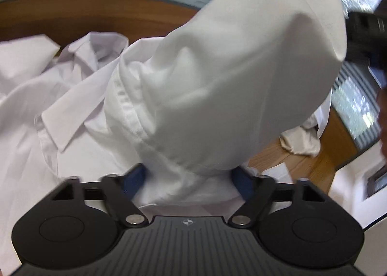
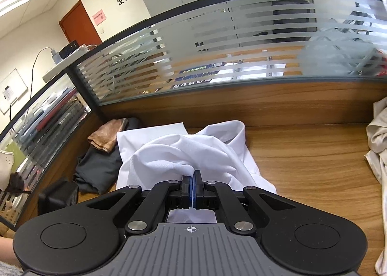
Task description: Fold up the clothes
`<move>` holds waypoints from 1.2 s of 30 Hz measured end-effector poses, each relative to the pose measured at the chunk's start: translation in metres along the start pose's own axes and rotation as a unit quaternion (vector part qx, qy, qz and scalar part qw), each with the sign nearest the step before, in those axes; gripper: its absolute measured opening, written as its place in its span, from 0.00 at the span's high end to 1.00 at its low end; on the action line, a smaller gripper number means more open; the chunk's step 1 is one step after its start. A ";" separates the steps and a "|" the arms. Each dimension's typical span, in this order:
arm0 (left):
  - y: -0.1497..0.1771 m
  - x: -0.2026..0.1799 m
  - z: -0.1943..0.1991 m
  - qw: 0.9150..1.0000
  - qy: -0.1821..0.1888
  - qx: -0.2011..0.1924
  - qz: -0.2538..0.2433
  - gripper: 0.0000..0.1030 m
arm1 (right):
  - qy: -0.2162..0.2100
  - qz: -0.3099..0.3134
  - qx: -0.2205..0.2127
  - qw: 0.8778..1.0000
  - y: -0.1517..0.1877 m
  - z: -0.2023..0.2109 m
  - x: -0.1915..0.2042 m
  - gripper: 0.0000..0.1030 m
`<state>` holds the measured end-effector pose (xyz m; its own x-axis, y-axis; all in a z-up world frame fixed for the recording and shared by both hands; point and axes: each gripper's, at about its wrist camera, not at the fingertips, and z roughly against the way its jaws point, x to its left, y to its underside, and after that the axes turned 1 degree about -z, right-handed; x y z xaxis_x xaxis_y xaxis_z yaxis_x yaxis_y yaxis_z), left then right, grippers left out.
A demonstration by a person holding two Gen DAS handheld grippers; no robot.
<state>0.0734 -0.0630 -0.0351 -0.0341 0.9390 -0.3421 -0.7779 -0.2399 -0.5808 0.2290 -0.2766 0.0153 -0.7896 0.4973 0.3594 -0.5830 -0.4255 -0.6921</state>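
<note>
White shirt (image 2: 183, 155): right gripper (image 2: 193, 179) jaws pinch it; left gripper (image 1: 188, 179) jaws apart, straddling fabric.

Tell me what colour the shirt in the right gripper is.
White, clearest in the right wrist view: shirt pinched by the right gripper.

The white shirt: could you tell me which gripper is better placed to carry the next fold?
Probably the right. The right gripper is shut on a fold of the white shirt above the wooden desk. The left gripper has cloth between its jaws, but they stand apart, so its hold looks unsure.
</note>
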 end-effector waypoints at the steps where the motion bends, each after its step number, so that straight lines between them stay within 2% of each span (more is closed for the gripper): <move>1: 0.000 -0.001 -0.003 1.000 -0.008 0.001 -0.009 0.61 | 0.002 -0.002 -0.001 1.000 0.000 0.002 0.000 0.97; 3: 0.000 0.003 -0.012 0.999 -0.036 0.021 -0.010 0.80 | 0.009 -0.005 -0.004 1.000 -0.001 0.007 0.001 0.97; 4: 0.000 0.006 -0.015 0.999 -0.045 0.022 -0.004 0.85 | 0.012 -0.007 -0.007 1.000 -0.001 0.011 0.001 0.97; 6: -0.002 0.010 -0.018 0.998 -0.056 0.015 -0.002 0.89 | 0.020 -0.009 -0.015 1.000 -0.002 0.022 0.000 0.97; 9: -0.010 0.005 -0.019 0.997 -0.076 -0.002 -0.023 0.90 | 0.033 -0.008 -0.026 0.999 -0.003 0.041 -0.001 0.98; 13: -0.020 -0.010 -0.017 0.995 -0.085 -0.022 -0.055 0.90 | 0.068 -0.001 -0.045 0.997 -0.004 0.069 -0.003 0.98; 20: -0.025 -0.029 -0.013 0.995 -0.061 -0.030 -0.074 0.90 | 0.163 0.026 -0.094 0.982 -0.004 0.108 -0.005 0.98; 23: -0.020 -0.030 -0.007 0.995 -0.044 -0.023 -0.082 0.83 | 0.180 0.044 -0.097 0.978 -0.004 0.110 -0.004 0.98; 26: -0.009 -0.014 0.008 0.998 -0.007 -0.030 -0.054 0.73 | 0.195 0.079 -0.088 0.974 -0.001 0.104 0.001 0.98; 29: 0.002 0.010 0.027 0.999 0.010 -0.034 -0.019 0.67 | 0.196 0.112 -0.074 0.971 0.005 0.095 0.008 0.97; 31: 0.006 0.026 0.038 0.999 0.011 -0.036 0.004 0.60 | 0.189 0.132 -0.067 0.971 0.010 0.089 0.014 0.97; 34: 0.004 0.044 0.050 0.998 0.011 -0.046 0.031 0.54 | 0.174 0.149 -0.054 0.972 0.017 0.082 0.022 0.97; 36: -0.002 0.053 0.055 0.997 0.027 -0.053 0.048 0.47 | 0.166 0.158 -0.046 0.972 0.023 0.077 0.026 0.97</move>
<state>0.0387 0.0005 -0.0116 -0.0687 0.8965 -0.4377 -0.7021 -0.3552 -0.6172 0.1799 -0.3318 0.0573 -0.8122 0.5760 -0.0925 -0.2891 -0.5350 -0.7938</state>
